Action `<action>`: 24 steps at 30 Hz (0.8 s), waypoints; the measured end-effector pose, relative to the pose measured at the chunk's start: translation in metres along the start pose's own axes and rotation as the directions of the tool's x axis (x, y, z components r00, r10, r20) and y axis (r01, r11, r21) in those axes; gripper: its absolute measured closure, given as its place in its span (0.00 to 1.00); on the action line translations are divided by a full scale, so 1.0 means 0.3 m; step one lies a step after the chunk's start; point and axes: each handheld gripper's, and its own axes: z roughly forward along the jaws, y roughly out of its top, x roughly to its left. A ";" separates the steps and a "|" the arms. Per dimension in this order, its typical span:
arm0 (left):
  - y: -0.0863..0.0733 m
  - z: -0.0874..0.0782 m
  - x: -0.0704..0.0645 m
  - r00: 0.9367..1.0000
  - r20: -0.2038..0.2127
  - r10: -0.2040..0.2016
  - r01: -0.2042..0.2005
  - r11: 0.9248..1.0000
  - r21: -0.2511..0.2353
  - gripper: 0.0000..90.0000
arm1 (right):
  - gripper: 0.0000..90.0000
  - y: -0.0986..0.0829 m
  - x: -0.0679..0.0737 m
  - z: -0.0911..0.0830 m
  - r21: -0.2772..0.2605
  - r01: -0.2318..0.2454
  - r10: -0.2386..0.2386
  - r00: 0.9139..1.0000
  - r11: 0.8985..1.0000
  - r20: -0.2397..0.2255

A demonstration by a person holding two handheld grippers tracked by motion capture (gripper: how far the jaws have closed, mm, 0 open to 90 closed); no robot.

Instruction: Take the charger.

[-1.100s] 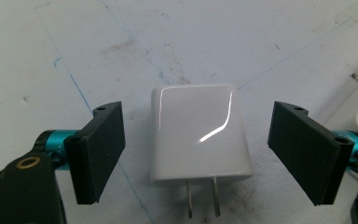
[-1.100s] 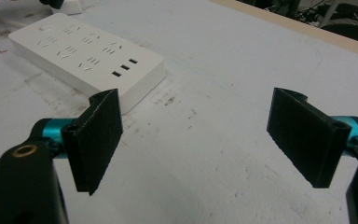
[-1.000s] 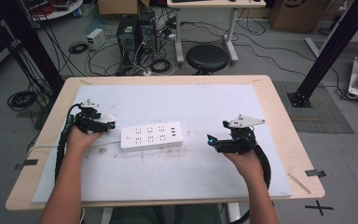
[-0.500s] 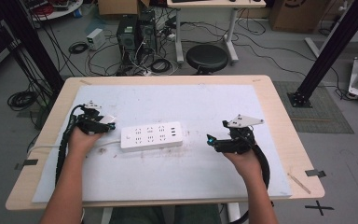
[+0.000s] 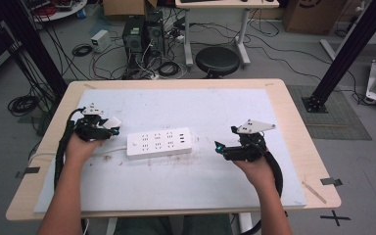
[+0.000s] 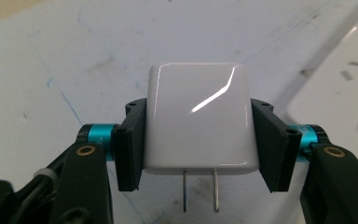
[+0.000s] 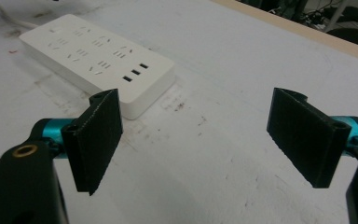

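A white power strip lies flat near the middle of the white mat; it also appears in the right gripper view as the power strip. My left gripper sits just left of the strip's end, shut on a white plug adapter whose two metal prongs point toward the camera. The adapter hangs slightly above the mat. My right gripper rests to the right of the strip, open, with nothing between its black pads.
The strip's white cord runs left off the mat toward the table edge. The wooden table borders the mat. Beyond the far edge stand a black stool, computer boxes and loose cables on the floor.
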 end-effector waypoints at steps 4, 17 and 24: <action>0.023 -0.085 -0.051 0.999 0.023 0.046 -0.045 0.998 -0.042 0.47 | 0.21 0.018 0.013 -0.008 0.009 0.002 -0.002 1.000 1.000 -0.021; 0.059 -0.238 -0.278 0.969 0.118 0.216 -0.197 0.968 -0.156 0.47 | 0.21 0.066 0.058 -0.044 0.010 0.039 -0.038 0.994 0.999 -0.105; 0.062 -0.222 -0.322 0.952 0.167 0.257 -0.225 0.956 -0.188 0.47 | 0.21 0.066 0.070 -0.040 0.016 0.042 -0.040 0.992 0.999 -0.117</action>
